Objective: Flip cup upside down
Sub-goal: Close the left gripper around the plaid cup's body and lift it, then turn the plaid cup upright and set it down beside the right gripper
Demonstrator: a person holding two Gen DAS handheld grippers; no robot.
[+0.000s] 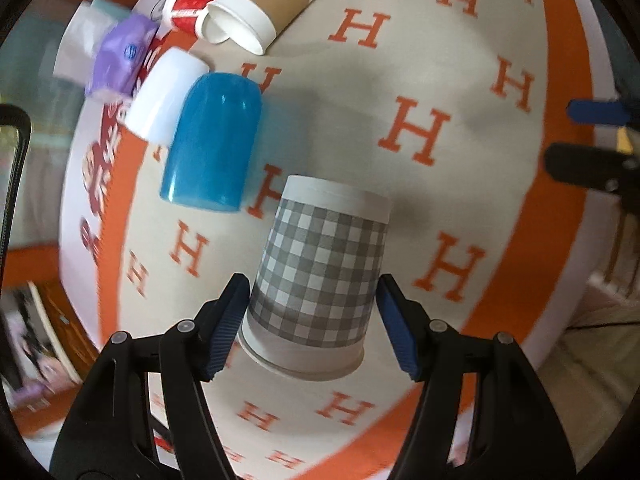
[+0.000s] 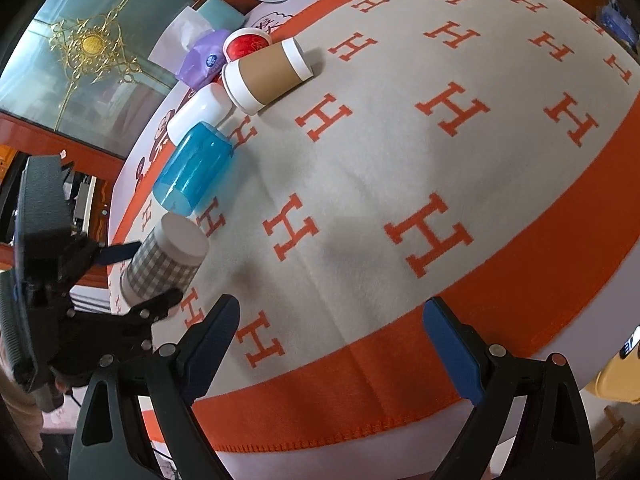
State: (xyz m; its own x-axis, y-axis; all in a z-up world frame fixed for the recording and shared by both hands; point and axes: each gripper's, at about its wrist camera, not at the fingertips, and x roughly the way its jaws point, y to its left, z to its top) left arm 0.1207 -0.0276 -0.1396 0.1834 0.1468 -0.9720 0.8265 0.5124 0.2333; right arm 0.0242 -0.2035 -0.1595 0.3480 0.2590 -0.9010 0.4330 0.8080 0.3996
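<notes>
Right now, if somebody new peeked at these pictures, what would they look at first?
Probably the grey checkered cup, sitting between the open fingers of the left gripper. Next, the shiny blue cup just beyond it, beside a white cup. Under everything lies the blanket with big orange H letters and an orange border.

We hold our left tongs [image 1: 312, 320] parted with a pad on either side, our right tongs [image 2: 332, 344] spread wide, gripping nothing.
</notes>
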